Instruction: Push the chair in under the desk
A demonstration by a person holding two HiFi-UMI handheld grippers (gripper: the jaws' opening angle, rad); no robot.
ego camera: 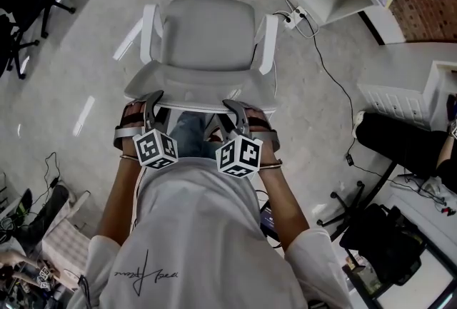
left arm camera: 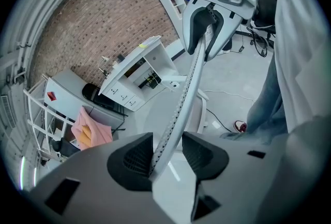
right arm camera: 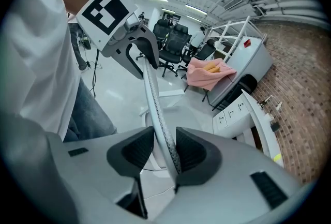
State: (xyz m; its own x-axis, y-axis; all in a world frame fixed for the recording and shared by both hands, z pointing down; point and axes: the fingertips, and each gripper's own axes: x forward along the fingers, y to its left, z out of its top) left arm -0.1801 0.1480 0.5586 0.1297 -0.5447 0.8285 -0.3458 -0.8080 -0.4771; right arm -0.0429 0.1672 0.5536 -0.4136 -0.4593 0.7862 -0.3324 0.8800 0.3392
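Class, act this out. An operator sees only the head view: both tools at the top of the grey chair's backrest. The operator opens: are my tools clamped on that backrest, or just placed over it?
Observer: In the left gripper view, the left tool straddles the backrest rim with a gap beside one pad. It is not clamped.
Operator: And the right?
Observer: In the right gripper view, the right tool is open too; the rim leans on one pad only.
Operator: What's beyond the chair?
Observer: A white desk with small drawers on its front.
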